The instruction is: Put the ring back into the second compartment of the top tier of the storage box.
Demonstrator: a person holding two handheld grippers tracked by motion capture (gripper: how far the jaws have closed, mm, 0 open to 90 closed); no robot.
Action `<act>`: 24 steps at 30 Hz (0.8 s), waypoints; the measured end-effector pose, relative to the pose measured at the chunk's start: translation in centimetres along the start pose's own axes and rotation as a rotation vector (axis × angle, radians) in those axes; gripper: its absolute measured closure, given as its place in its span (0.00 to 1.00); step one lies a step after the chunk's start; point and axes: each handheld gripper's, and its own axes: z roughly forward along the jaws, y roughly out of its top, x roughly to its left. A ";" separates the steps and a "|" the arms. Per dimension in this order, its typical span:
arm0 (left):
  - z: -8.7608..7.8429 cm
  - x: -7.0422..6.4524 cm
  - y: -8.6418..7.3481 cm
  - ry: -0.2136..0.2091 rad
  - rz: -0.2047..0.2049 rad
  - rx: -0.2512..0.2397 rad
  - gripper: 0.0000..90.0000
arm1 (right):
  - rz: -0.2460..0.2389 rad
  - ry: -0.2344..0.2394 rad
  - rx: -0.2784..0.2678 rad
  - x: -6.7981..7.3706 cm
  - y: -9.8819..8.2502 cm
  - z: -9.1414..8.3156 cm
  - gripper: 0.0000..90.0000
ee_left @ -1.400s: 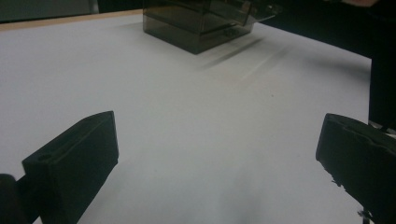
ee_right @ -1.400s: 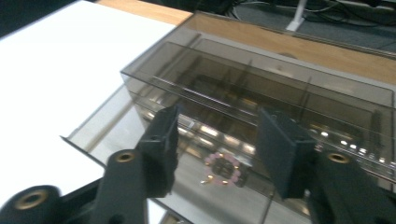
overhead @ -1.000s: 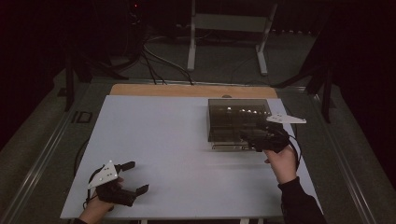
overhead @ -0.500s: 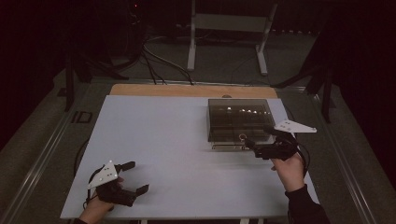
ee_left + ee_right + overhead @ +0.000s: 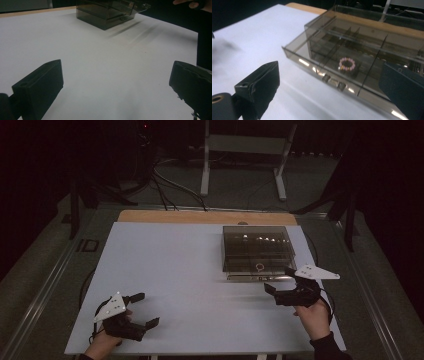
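My right gripper [image 5: 281, 281] hangs just off the front of the smoky plastic drawer box [image 5: 257, 247], at about four o'clock on the white table [image 5: 190, 270]. Its jaws have just been opening and now stand wide with nothing between them. The drawer [image 5: 342, 72] is pulled out a little; a pink bead bracelet [image 5: 347, 64] lies in its middle compartment. My left gripper [image 5: 146, 309] rests at seven o'clock, jaws spread wide and empty.
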 end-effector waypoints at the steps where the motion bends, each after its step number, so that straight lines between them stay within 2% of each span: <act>1: 0.0 0.0 0.0 0.002 0.002 0.005 0.00 | 0.001 0.001 0.000 0.0 -0.2 0.0 0.04; 12: 0.0 0.0 0.0 0.001 0.002 0.004 0.00 | -0.024 0.028 -0.001 0.2 -2.7 -0.1 0.04; 15: 0.0 0.0 0.0 0.000 0.000 -0.001 0.00 | -0.023 0.023 -0.007 0.2 -3.2 -0.1 0.04; 18: 0.0 0.0 0.0 0.000 0.000 0.004 0.00 | -0.021 0.022 0.010 0.1 -4.1 0.1 0.04; 24: 0.0 0.0 0.0 -0.001 0.001 0.005 0.00 | 0.016 0.040 0.058 -0.4 -5.6 1.1 0.04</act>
